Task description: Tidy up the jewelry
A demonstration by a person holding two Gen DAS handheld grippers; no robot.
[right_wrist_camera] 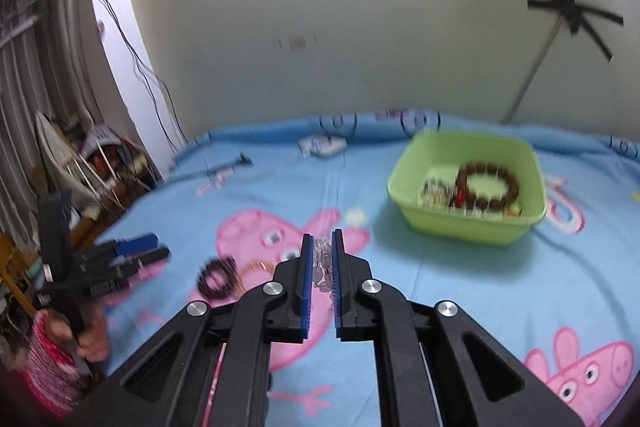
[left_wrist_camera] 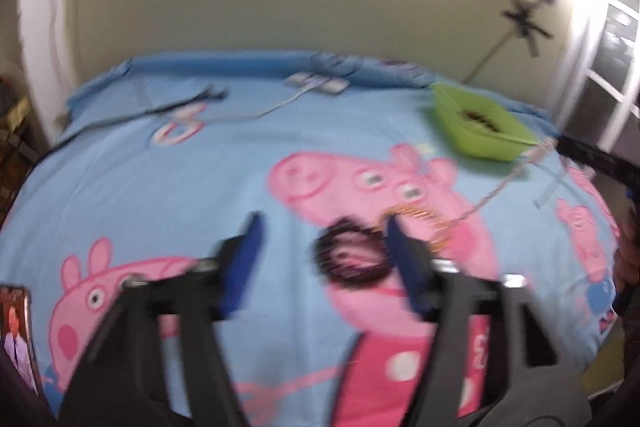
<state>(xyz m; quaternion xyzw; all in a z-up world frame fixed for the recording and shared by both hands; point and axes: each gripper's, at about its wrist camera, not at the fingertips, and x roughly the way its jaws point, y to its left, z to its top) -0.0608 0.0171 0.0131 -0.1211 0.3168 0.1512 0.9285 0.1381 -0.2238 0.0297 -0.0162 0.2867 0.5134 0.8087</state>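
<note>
Jewelry, several pieces, spread over a bed (right_wrist_camera: 460,287) dressed in a blue sheet printed with pink cartoon pigs. Item one: clear bead bracelet (right_wrist_camera: 323,263), pinched between the blue pads of the right hand-held gripper (right_wrist_camera: 322,239), whose fingers are pressed together on it above the sheet; in the left wrist view the strand (left_wrist_camera: 504,183) hangs from that gripper at 3 o'clock, near the basket. Item two: dark bead bracelet (left_wrist_camera: 352,259), lying flat on the pig print, between the fingers of the left hand-held gripper (left_wrist_camera: 322,223), close to the right one; those fingers are spread wide and hold nothing. Item three: gold bracelet (left_wrist_camera: 424,227), on the sheet touching the dark one at its 2 o'clock side, partly hidden behind the right finger. Item four: brown bead bracelet (right_wrist_camera: 488,187), lying inside a green basket (right_wrist_camera: 472,227) together with smaller pieces too blurred to identify. The basket stands on the bed at 1 o'clock from both grippers, well apart from the loose bracelets. Further items: white charger with cable (right_wrist_camera: 322,145) and dark cable (right_wrist_camera: 224,169) at the far edge of the bed, 11 to 12 o'clock, against a pale wall (right_wrist_camera: 320,7).
</note>
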